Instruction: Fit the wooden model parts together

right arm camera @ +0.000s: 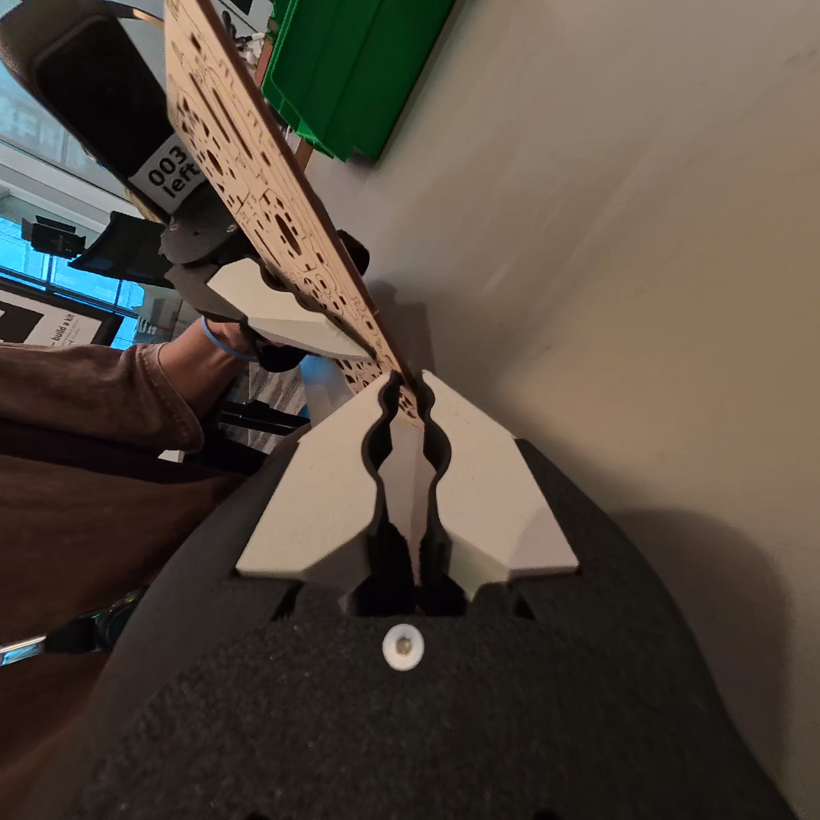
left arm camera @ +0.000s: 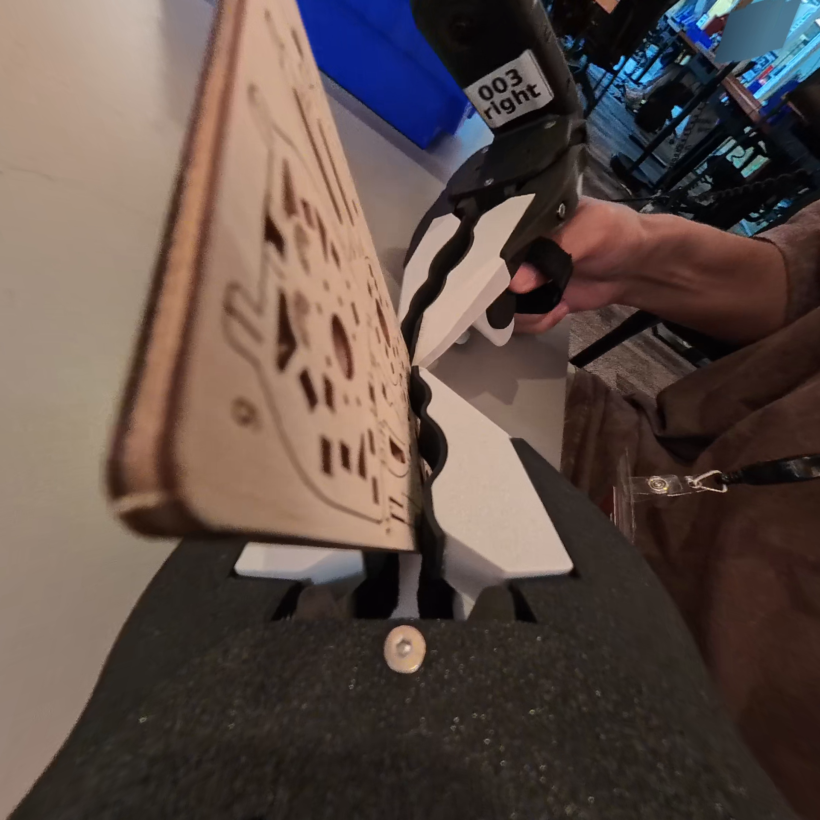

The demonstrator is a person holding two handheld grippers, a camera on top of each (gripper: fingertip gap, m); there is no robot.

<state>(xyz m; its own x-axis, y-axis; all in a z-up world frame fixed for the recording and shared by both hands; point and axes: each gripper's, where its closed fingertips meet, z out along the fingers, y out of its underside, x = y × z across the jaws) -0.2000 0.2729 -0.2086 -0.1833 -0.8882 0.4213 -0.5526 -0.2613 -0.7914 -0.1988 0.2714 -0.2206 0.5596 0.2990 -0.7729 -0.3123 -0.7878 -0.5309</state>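
Note:
A thin laser-cut wooden sheet (left arm camera: 266, 310) with many part outlines and cut holes stands on edge above the white table. My left gripper (left arm camera: 410, 390) is shut on it; the sheet hides its left finger, and the right finger (left arm camera: 470, 488) presses against the sheet's face. In the right wrist view the sheet (right arm camera: 248, 177) runs away to the upper left, and its near corner sits between the tips of my right gripper (right arm camera: 407, 381), which is shut on it. The left gripper (right arm camera: 368, 355) clamps the sheet just beyond. The right gripper (left arm camera: 410, 341) meets the sheet's edge in the left wrist view.
A blue bin (left arm camera: 377, 66) stands at the back of the white table (left arm camera: 66, 266). A green bin (right arm camera: 346, 75) lies at the far end in the right wrist view. A person's brown sleeve (left arm camera: 710, 443) and a badge holder (left arm camera: 630, 497) are close on the right. My two grippers' fingertips are within a few centimetres of each other.

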